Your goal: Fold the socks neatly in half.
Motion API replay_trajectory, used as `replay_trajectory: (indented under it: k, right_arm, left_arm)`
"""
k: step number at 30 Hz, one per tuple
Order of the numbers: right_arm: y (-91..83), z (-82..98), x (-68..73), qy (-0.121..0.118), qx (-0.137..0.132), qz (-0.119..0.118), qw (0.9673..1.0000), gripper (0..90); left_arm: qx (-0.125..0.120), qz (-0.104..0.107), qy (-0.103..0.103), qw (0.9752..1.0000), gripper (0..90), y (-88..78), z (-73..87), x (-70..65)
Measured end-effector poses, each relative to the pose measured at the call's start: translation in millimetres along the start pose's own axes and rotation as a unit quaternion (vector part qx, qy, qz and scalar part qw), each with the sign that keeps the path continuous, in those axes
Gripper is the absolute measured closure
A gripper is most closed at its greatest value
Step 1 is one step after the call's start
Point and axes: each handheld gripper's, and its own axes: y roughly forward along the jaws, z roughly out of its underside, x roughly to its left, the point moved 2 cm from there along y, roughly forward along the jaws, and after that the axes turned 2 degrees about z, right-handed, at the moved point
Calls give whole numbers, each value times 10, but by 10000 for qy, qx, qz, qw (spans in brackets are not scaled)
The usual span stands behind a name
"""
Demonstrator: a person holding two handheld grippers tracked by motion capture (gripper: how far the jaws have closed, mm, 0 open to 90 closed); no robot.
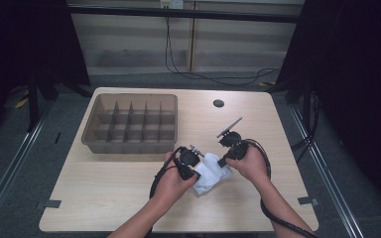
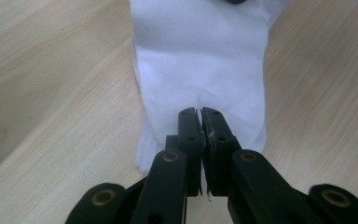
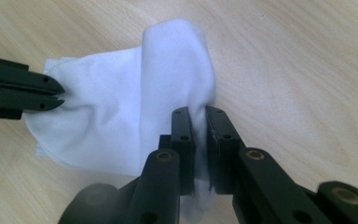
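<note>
High view shows a soft white cloth [image 1: 209, 172] near the table's [image 1: 104, 198] front edge, right of the brown divided tray [image 1: 129, 124]. Left gripper [image 2: 199, 112] and right gripper [image 3: 196, 111] each pinch one end, probably to fold it.

One white cloth [image 1: 209, 173], two grippers, left [image 1: 194, 159] and right [image 1: 226, 148], one brown divided tray [image 1: 90, 130], one wooden table [image 1: 104, 188], two hands
</note>
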Motion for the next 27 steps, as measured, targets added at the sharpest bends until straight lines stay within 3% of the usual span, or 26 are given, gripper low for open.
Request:
replay_trajectory:
  k: [17, 27]
  right_arm:
    - [-99, -14, 96, -84, -81, -155, 9998, 830]
    - [-82, -9, 180, -47, -117, -345, 9993, 830]
  left_arm:
    - [226, -82, -35, 9997, 900, 170, -25, -19]
    - [10, 12, -228, 9997, 900, 235, -78, 12]
